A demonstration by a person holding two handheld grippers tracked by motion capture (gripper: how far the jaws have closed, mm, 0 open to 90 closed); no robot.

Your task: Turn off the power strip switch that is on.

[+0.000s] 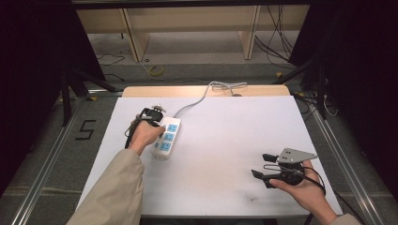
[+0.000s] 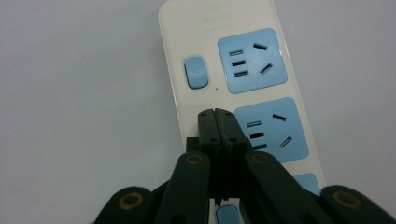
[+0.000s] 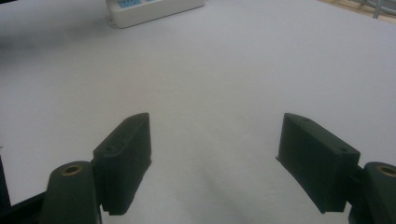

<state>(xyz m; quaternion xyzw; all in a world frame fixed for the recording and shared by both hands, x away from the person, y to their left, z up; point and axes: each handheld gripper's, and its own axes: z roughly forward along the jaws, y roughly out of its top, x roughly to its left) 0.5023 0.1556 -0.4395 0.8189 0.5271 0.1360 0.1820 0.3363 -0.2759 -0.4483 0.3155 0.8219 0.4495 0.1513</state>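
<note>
A white power strip (image 1: 167, 136) with blue sockets lies left of the table's middle, and its grey cable (image 1: 197, 101) runs off over the far edge. In the left gripper view the strip (image 2: 205, 28) has a blue switch (image 2: 196, 72) beside each socket. My left gripper (image 2: 217, 116) is shut, its tips resting on the strip's switch column beside the middle socket (image 2: 271, 130); what lies under them is hidden. In the high view a hand holds that left gripper (image 1: 157, 123) over the strip. My right gripper (image 1: 262, 165) rests open at the near right, holding nothing (image 3: 217, 158).
A white sheet (image 1: 225, 140) covers the table, with a wooden edge at the far side. Metal rails (image 1: 342, 159) run along both sides. Cables (image 1: 277, 42) and wooden shelf legs (image 1: 248, 37) stand on the floor beyond. The strip's end (image 3: 154, 9) is at the top of the right gripper view.
</note>
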